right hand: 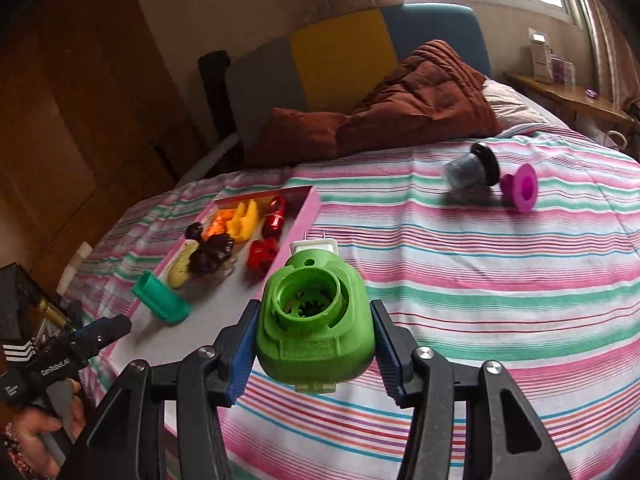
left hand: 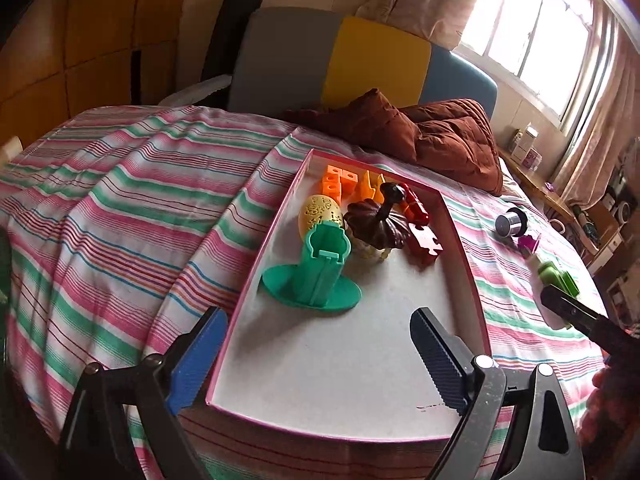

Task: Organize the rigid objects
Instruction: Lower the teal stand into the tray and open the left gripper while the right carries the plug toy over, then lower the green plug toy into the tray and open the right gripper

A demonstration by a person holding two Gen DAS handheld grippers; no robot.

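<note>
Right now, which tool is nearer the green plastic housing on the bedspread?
Right. The right tool straddles the green plastic housing, one finger at each side. The left tool hangs open over the near end of the pink-rimmed tray, beside it.

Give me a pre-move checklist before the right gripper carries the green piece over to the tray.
1. Grip: right gripper has the green piece between its fingers; firm contact: cannot tell.
2. Landing space: near end of the tray bare: ok.
3. Left gripper open, empty, hovering over that bare spot: not ok, may block the drop.
4. Path: the tray's pink rim lies between the piece and the tray floor; lift needed: cannot tell.
5. Leftovers: grey cylinder and purple piece on the bedspread: not ok.
</note>
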